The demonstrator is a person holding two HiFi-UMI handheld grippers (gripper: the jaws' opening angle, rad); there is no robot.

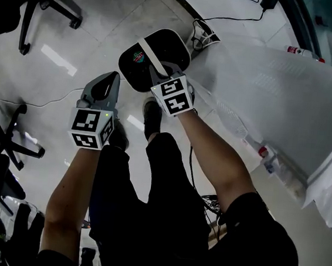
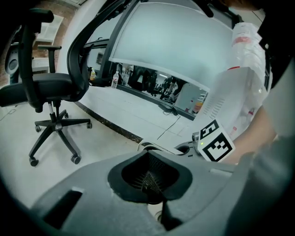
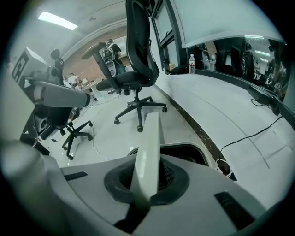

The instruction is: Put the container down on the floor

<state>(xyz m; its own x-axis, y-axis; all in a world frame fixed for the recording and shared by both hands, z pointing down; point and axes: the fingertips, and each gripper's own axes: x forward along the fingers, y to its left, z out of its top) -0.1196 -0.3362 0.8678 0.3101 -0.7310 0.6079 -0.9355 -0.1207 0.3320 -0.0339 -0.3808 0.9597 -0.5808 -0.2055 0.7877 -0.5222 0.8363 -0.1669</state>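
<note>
**One strap, one grip: container on its way to the floor**

From the head view, my right tongs [image 1: 160, 74] are clenched on the white handle [image 1: 149, 55] of the container [image 1: 170, 46]. The container hangs just ahead of their tips, over the pale floor [image 1: 94, 27]. My left tongs [image 1: 104, 86] sit beside them, well apart from the container and carrying nothing. My shoe [image 1: 152, 115] is just behind the right tongs. A cable [image 1: 231, 17] trails on the floor beyond the container. There is a round coloured label [image 1: 138, 57] inside the container, too small for me to read.

In the left gripper view, the jaws are pressed together with nothing between them. The container's white rim peeks just past their tips. Next to it is the right tongs' marker cube [image 2: 214, 143], which shows only black squares and no letters. An office chair [image 2: 55, 92] stands far off to the left. The red print on the white sheet [image 2: 242, 41] above is illegible.

In the right gripper view, the handle runs straight up out of the jaws, nipped at one narrow spot, with the container's dark mouth beyond.

I think the risk lies in that single narrow pinch. The strap could slide through the pads, or the container could swing and tilt, land on an edge and roll. It could also come down on my shoe, because I set it too close to myself.
</note>
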